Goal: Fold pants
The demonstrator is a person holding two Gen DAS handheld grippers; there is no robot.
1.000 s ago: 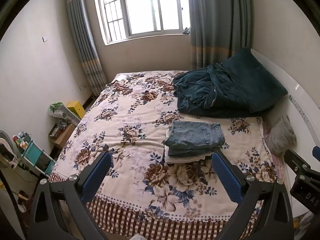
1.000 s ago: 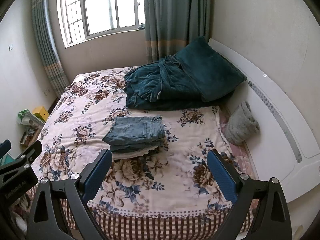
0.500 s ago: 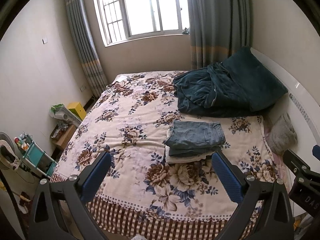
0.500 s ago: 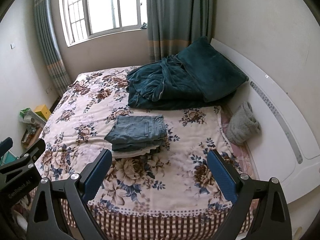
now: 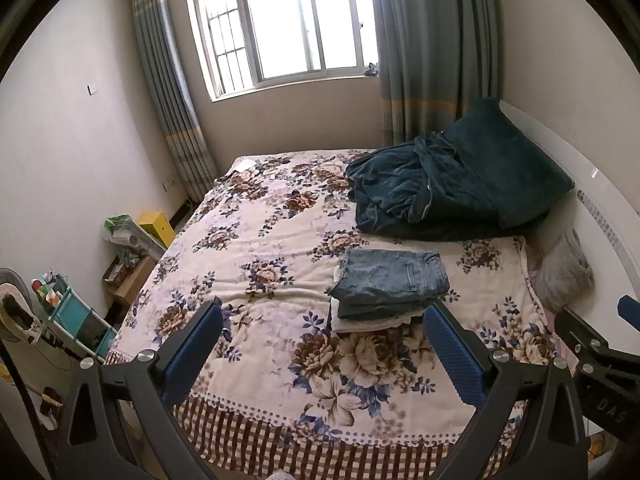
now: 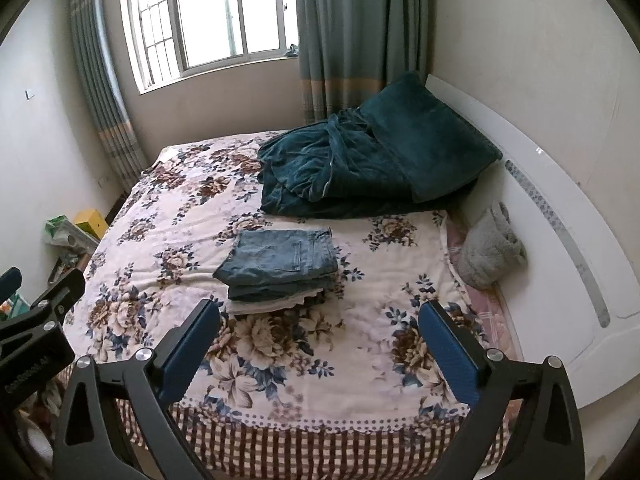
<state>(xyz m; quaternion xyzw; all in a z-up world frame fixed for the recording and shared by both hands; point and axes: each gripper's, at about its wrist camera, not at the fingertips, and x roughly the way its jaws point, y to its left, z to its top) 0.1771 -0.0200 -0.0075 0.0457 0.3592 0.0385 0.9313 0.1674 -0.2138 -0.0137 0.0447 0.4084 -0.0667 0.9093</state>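
Folded jeans (image 5: pixel 390 280) on bed (image 5: pixel 260 248), hand-held grippers wide apart

Folded blue jeans (image 5: pixel 390 280) lie flat atop a small clothes stack (back pocket up) on the bed.

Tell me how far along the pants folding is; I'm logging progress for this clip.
Done: the blue denim pants lie folded flat on top of a small stack of folded clothes on the floral bedspread. In hand: nothing; the left gripper and right gripper are both open and hold nothing, short of the stack. Left: no unfolded pants show, so the fold looks complete.
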